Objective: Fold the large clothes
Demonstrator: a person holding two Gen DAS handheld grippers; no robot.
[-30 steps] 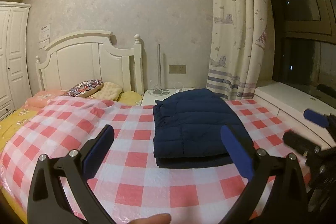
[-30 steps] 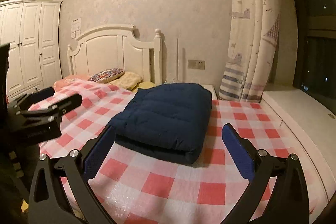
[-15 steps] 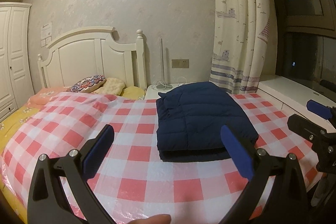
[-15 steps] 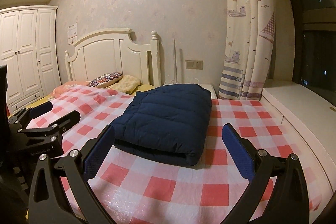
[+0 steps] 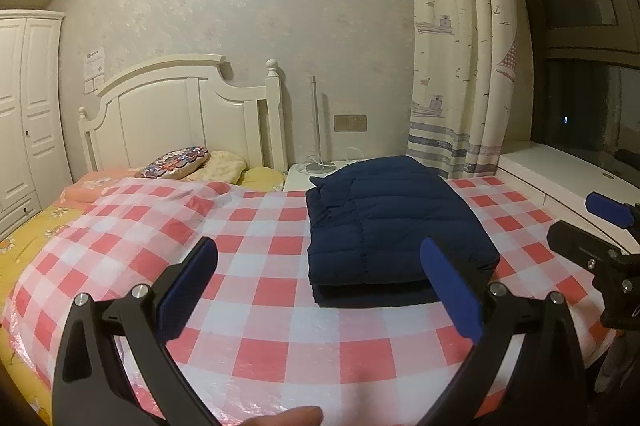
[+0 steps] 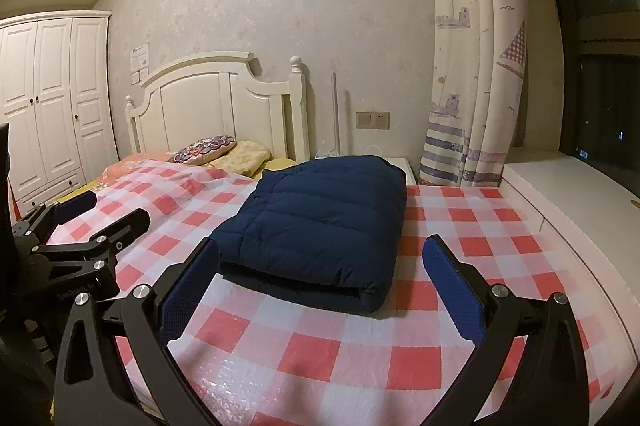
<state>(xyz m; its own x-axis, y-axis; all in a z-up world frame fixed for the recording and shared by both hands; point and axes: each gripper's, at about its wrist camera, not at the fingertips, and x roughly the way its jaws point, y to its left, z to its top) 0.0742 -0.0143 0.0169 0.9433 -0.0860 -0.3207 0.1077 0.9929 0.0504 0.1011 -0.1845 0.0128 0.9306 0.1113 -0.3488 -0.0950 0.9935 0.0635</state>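
Both claws have pulled back & risen since a sec ago, bed now farther off. Left claw (image 5: 318, 290) and right claw (image 6: 320, 288) gape wide, holding nothing. Folded navy jacket (image 6: 320, 218) lies flat on checkered bedspread (image 5: 248, 258), far-right part of bed, near curtain (image 5: 456, 66). Fingertip, prob. a thumb (image 5: 288, 418), shows at bottom edge.

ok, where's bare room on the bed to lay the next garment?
Free: checked sheet left of the folded jacket, and the strip in front of it toward the tools. Narrower strip between jacket and window ledge. Crowded: pillows by the headboard.
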